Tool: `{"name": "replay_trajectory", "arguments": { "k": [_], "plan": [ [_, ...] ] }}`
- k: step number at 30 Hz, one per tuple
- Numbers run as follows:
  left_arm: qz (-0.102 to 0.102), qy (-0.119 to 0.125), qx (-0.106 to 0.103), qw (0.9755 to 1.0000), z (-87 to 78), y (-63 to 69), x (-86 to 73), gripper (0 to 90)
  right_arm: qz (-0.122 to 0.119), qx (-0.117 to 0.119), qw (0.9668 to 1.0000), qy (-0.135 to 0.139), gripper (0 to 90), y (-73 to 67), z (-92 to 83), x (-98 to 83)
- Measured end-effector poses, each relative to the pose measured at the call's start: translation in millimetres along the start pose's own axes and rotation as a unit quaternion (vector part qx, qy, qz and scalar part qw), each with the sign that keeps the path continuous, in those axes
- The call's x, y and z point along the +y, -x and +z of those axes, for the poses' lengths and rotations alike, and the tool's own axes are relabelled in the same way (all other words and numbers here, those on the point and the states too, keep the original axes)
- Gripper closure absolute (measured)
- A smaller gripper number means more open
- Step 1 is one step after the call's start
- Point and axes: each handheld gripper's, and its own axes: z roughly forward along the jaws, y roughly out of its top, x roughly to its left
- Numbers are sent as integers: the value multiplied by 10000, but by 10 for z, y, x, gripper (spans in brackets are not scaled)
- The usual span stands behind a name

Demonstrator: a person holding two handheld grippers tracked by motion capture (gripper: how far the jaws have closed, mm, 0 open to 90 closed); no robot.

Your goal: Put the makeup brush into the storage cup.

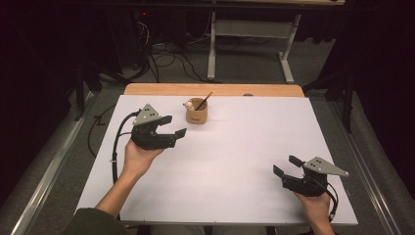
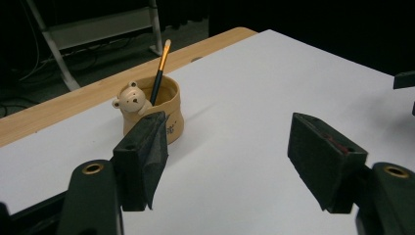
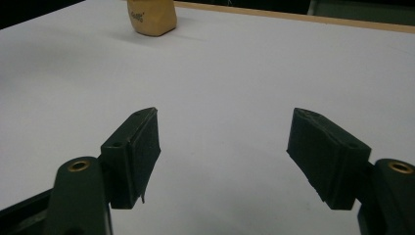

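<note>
**Beside the pen cup, both claws empty, brush not yet taken**

Between the pads of the left claw: nothing but air, jaws standing wide, aimed at the tan pen cup a little way off across the white table. No contact with the cup or its contents. Same at the right claw: jaws spread wide, nothing gripped, parked near the table's near right corner, well apart from the cup.

Out from the left claw, seen along its jaws: the cup upright near the table's far edge, a small bear figure on its rim, a paintbrush leaning inside with its pale end sticking up above the rim. Cup's base also visible far off ahead of the right claw.

Judged from this layout: work barely begun or at a pause. Brush seated in the cup, cup untouched. Left to do, most likely: closing the gap with the left claw, pinching the brush shaft above the rim, lifting it clear. Right claw probably needed only to steady the cup.
</note>
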Motion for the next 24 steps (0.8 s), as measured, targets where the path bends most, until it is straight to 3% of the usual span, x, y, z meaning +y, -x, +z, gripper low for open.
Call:
{"name": "replay_trajectory", "arguments": {
  "k": [12, 24],
  "plan": [
    [7, 7, -51, 10000, -54, 50, -56, 318, 2, 7, 10000, 6, 295, -2, -1, 0],
    [-110, 31, -129, 9999, -117, 55, -105, 321, 0, 25, 10000, 14, 294, -2, -3, 1]
  ]
}}
